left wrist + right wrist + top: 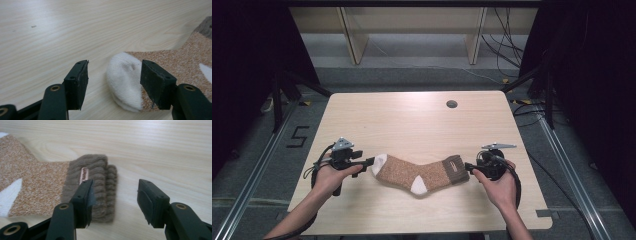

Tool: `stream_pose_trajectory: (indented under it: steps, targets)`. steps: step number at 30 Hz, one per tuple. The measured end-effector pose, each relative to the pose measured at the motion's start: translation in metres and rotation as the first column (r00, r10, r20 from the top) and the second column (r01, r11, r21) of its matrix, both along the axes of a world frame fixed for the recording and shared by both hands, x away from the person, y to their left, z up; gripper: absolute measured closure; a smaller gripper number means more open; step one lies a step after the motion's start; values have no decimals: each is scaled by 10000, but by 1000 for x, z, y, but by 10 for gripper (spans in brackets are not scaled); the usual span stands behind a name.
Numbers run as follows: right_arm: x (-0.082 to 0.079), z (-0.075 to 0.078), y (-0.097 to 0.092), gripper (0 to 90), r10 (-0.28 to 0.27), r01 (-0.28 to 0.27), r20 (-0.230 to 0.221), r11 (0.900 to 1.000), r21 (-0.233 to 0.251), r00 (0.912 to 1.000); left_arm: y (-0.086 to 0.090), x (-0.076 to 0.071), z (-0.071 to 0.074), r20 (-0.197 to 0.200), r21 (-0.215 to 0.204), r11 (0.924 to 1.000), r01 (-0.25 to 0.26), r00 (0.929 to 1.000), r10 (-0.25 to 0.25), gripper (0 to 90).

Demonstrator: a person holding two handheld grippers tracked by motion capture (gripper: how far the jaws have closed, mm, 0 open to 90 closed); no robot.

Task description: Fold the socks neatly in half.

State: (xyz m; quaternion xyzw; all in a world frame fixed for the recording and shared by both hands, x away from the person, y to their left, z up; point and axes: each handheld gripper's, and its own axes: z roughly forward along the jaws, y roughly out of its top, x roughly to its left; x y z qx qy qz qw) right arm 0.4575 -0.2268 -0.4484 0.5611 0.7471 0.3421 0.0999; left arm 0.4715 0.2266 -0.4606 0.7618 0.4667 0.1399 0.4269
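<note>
Lying flat at lower centre of the high view, a sock (419, 172) stretches across the near part of the worktop (412, 120), its white toe (379, 163) pointing to the left of the frame and its brown ribbed cuff (457, 170) to the right. Its body is speckled orange-brown, with a white heel patch (418, 186) on the lower edge.

At the toe end sits the left gripper (369, 161), held in the person's left hand (332, 177). Its jaws are spread: in the left gripper view the left gripper (113, 82) has the toe (125, 82) between its two black pads, the right pad just beside the fabric where white meets orange, the left pad apart from it with bare wood in the gap. Neither pad presses the sock (175, 60).

At the cuff end sits the right gripper (469, 167), in the right hand (499, 187). Its jaws are spread too. In the right gripper view the right gripper (115, 202) has its left pad in front of the cuff (100, 177), while the right pad stands clear over bare wood, well off the fabric. A small pink label (84, 175) is sewn on the cuff.

A dark round hole (451, 104) marks the worktop towards the upper right.
</note>
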Motion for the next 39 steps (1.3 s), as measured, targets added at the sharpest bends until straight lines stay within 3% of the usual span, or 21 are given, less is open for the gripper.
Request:
stream_pose_trajectory:
  steps: [2,3,4,7,8,11,12,13,14,15,22,24,25,27,29,30,32,34,38,39]
  targets:
    - [2,-3,4,481,183,-183,21,9998,-66,9998,-2,5,-4,-361,-499,9985,232,9990,-250,460]
    - [3,-4,5,484,262,-264,-91,9993,-256,9996,-2,7,-6,-557,-507,9983,296,9979,-324,477]
    - [4,-5,6,487,262,-266,-191,9994,-203,9995,-4,10,-9,-714,-649,9978,103,9973,-149,483]
    - [4,-11,14,492,118,-119,-147,9999,-55,9998,-6,15,-17,-959,-264,9996,-89,9954,64,483]
    - [4,-10,14,493,213,-221,-462,9996,-160,9987,-6,16,-18,-1047,-188,9997,-131,9944,110,471]
    - [4,-11,19,496,135,-145,-523,9997,-175,9985,-7,20,-23,-1146,173,9996,-209,9932,227,449]
    - [3,-11,21,498,23,-25,-658,10000,-29,9978,-7,21,-25,-1161,193,9996,-205,9930,226,448]
    - [6,-12,19,501,253,-260,-451,9995,-159,9987,-8,22,-26,-1191,166,9997,-197,9926,215,448]
    - [5,-12,22,503,92,-99,-659,9999,-102,9978,-9,22,-27,-1276,177,9998,-131,9917,152,447]
    - [6,-12,21,505,284,-300,-583,9992,-271,9979,-9,22,-28,-1342,204,9998,-39,9909,66,445]
    - [10,-13,24,537,378,-398,-531,9985,-367,9979,-10,26,-33,-1832,-160,9998,92,9830,-119,485]
    - [11,-14,23,544,367,-389,-539,9984,-403,9979,-10,26,-34,-1870,-201,9997,147,9822,-182,511]
    - [10,-13,25,558,153,-178,-776,9994,-310,9969,-10,25,-34,-1886,-198,9996,224,9817,-257,528]
    - [12,-15,23,590,400,-420,-524,9984,-373,9978,-11,24,-34,-1961,-188,9997,160,9804,-194,556]
    - [12,-15,24,608,433,-469,-682,9975,-524,9967,-11,24,-35,-2129,-466,9987,200,9766,-295,603]
    - [12,-17,24,611,469,-494,-477,9973,-544,9978,-11,24,-35,-2171,-464,9986,243,9756,-338,616]
    - [12,-17,24,612,572,-614,-678,9962,-610,9961,-12,24,-35,-2123,-380,9989,283,9766,-357,643]
    - [13,-19,25,622,676,-714,-472,9937,-860,9966,-13,24,-35,-2114,-383,9986,366,9764,-439,675]
    - [13,-21,26,646,727,-778,-614,9933,-859,9955,-14,24,-34,-1937,-119,9984,547,9795,-559,743]
    - [14,-23,26,650,720,-756,-458,9937,-824,9964,-14,24,-33,-1954,-117,9985,532,9792,-545,753]
